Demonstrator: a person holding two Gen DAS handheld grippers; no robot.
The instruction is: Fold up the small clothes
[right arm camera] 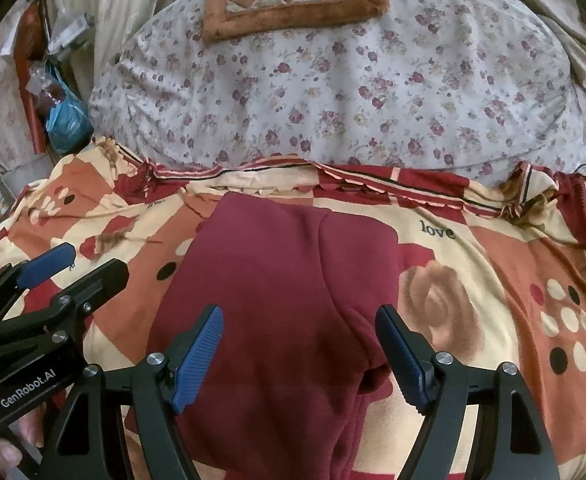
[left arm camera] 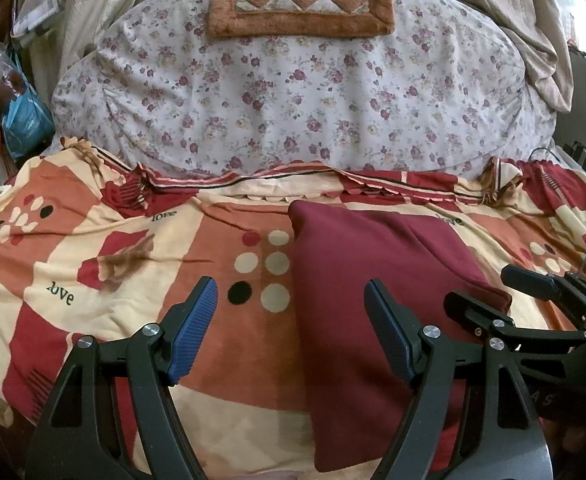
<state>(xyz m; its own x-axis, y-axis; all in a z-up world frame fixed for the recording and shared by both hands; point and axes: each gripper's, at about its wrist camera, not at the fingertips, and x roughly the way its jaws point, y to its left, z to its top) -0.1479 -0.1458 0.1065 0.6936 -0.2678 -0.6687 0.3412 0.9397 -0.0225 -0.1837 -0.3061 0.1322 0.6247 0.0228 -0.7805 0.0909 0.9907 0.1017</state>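
Note:
A dark red garment (left arm camera: 365,280) lies folded lengthwise on the patterned blanket (left arm camera: 113,248); it also shows in the right wrist view (right arm camera: 277,280). My left gripper (left arm camera: 293,328) is open and empty, hovering over the garment's left edge near its front end. My right gripper (right arm camera: 299,354) is open and empty above the garment's near right part; it shows at the right of the left wrist view (left arm camera: 501,292). The left gripper shows at the left of the right wrist view (right arm camera: 77,264).
A large floral-covered quilt (left arm camera: 293,100) is piled behind the blanket, with a brown checked cushion (left arm camera: 301,0) on top. Bags and clutter (left arm camera: 17,100) stand at the far left. Curtain cloth (left arm camera: 533,20) hangs at the right.

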